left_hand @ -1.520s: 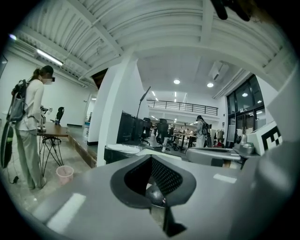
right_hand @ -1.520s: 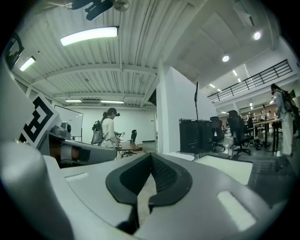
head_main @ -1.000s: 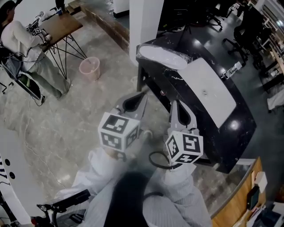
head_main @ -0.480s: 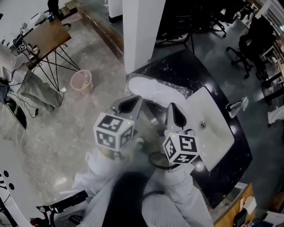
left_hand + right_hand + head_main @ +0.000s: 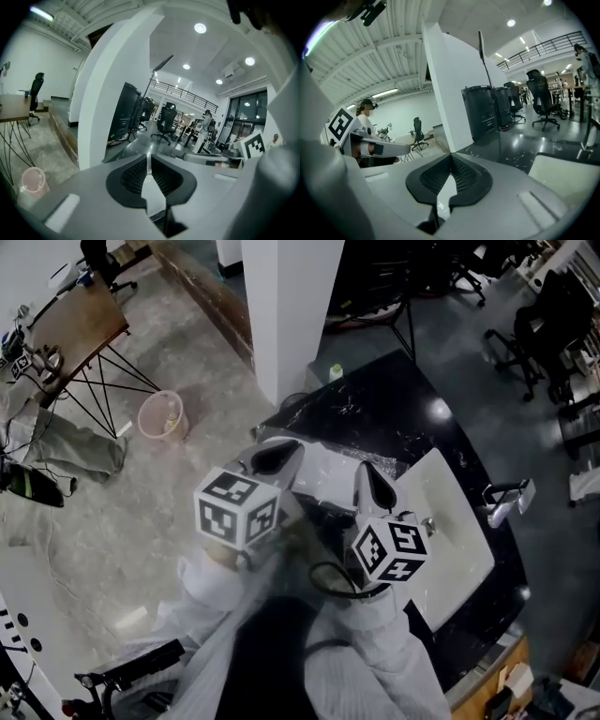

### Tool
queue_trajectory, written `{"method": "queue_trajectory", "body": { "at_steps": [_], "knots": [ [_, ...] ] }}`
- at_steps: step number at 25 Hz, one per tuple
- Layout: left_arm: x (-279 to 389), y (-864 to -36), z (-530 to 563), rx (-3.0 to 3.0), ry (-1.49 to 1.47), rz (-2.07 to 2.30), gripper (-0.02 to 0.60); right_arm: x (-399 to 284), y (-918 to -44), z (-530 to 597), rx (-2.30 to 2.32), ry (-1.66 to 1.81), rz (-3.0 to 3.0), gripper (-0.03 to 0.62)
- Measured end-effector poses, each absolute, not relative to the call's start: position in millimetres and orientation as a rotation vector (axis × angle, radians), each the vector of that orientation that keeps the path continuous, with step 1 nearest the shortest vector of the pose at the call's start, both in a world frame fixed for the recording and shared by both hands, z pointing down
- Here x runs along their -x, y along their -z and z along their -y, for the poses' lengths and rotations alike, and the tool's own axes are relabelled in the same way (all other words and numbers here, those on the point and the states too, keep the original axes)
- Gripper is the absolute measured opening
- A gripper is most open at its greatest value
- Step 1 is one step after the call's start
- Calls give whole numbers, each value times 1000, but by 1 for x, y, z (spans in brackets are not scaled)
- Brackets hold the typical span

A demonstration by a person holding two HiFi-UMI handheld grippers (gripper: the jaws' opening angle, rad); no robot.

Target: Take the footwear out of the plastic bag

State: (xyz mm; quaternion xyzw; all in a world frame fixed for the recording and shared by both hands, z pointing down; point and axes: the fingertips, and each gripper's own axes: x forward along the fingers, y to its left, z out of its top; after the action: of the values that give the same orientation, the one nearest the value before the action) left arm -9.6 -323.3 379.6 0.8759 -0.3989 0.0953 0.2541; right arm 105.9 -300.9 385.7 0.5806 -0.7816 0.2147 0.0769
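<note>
Both grippers are up over the black marble-look counter [image 5: 375, 409], neither one touching anything. The left gripper [image 5: 281, 454], its marker cube facing up, has its fingers pressed together with nothing between them, and its own view [image 5: 149, 164] confirms it: ribbed pads meeting, only the glossy counter beyond. The right gripper [image 5: 371, 482] is the same story, fingers together and empty, clear in its own view too [image 5: 451, 161]. The crumpled white plastic bag [image 5: 330, 463] lies on the counter just ahead of both sets of fingertips, between them in the head view and to the left of the white rectangular sink basin [image 5: 459, 521]. The footwear inside it cannot be made out. A white square pillar [image 5: 291, 315] rises behind the counter, and a pink round waste bin [image 5: 159, 415] stands on the floor well off to the left.
</note>
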Motion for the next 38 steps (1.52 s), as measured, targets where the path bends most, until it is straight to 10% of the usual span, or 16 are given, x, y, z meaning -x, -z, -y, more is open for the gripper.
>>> {"method": "queue_trajectory", "body": {
  "at_steps": [19, 38],
  "knots": [
    [118, -459, 346, -2061, -158, 615, 259, -219, -467, 263, -1200, -1569, 2333, 181],
    [86, -504, 326, -1954, -254, 358, 244, -192, -490, 258, -565, -1995, 2415, 137]
  ]
}}
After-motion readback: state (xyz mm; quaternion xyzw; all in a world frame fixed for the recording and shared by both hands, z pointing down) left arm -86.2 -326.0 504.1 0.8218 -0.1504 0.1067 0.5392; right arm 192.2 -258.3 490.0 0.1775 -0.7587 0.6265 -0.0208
